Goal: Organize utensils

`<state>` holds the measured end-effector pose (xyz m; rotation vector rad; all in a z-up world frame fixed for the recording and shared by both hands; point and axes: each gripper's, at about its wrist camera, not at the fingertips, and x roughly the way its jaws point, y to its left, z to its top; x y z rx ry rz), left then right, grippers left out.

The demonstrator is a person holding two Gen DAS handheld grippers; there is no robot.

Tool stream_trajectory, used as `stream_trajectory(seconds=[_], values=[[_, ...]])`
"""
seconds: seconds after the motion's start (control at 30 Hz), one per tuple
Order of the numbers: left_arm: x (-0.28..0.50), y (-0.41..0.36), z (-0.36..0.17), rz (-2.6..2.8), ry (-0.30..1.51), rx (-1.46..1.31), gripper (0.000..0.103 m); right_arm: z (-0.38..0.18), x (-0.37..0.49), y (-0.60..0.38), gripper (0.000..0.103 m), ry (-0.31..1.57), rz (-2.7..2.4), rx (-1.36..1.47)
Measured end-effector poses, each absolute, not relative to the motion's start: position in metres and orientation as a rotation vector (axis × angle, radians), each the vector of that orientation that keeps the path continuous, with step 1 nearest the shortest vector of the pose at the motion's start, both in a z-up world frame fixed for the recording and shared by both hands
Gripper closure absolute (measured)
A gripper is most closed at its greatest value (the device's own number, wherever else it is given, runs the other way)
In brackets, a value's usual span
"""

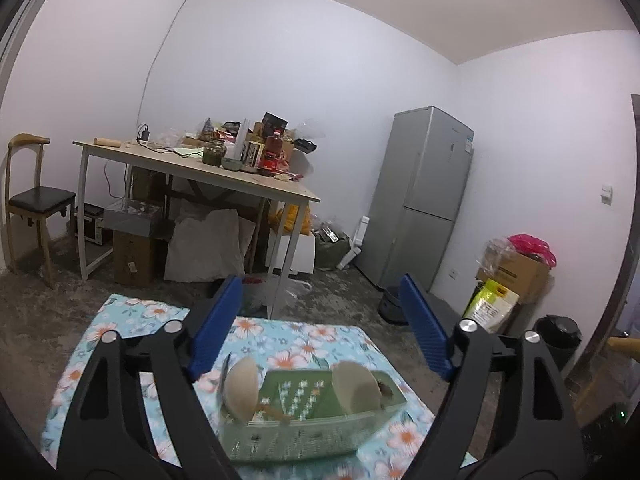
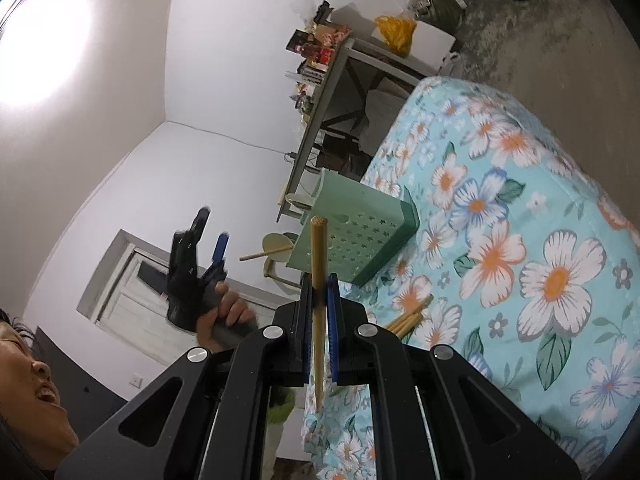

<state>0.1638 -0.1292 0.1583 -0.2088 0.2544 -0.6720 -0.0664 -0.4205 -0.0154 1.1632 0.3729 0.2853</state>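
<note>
- Two pale wooden spoons (image 1: 240, 388) stand bowl-up in a green perforated utensil holder (image 1: 304, 428), one near each end; a thin wooden handle shows slanting across its inside.
- From the left wrist view, the holder rests on a table covered with a turquoise floral cloth (image 1: 132, 320), below and between the blue pads of the left gripper (image 1: 320, 328).
- That left gripper's jaws stand wide apart with nothing between them.
- From the right wrist view, the right gripper (image 2: 320, 280) clamps a single light wooden chopstick (image 2: 319, 264) between its blue pads; the stick runs along the fingers, its rounded, dimpled end sticking out past the fingertips and its other end reaching back towards the camera.
- More chopsticks (image 2: 408, 316) of the same pale wood lie in a small cluster on the floral cloth, just beside the right gripper's fingers.
- Beyond the held stick, the holder shows a wall pierced with cross-shaped holes.
- A person's hand (image 2: 224, 316) holds the left gripper's handle off the table's edge, apart from the holder.
</note>
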Motion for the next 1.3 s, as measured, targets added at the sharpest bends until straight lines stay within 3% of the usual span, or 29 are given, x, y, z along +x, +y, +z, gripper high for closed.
stream_trajectory(seconds=[0.2,0.37,0.6,0.83,1.0,1.3], values=[[0.13,-0.082,0.154,-0.69,0.312,-0.18,0.018,0.03,-0.059,-0.412,0.096,0.362,0.254,1.02],[0.098,-0.043,0.116,-0.667,0.34,-0.15,0.015,0.083,-0.037,-0.402,0.096,0.348,0.231,0.848],[0.077,-0.009,0.054,-0.65,0.551,-0.174,0.015,0.16,0.003,-0.373,0.096,0.295,0.192,0.599],[0.074,0.0,0.031,-0.611,0.597,-0.159,0.015,0.216,0.043,-0.34,0.096,0.225,0.102,0.362],[0.074,-0.008,0.025,-0.608,0.607,-0.161,0.015,0.22,0.078,-0.315,0.096,0.233,0.046,0.233],[0.076,-0.007,0.012,-0.595,0.623,-0.165,0.015,0.159,0.14,-0.292,0.095,0.365,0.008,0.15]])
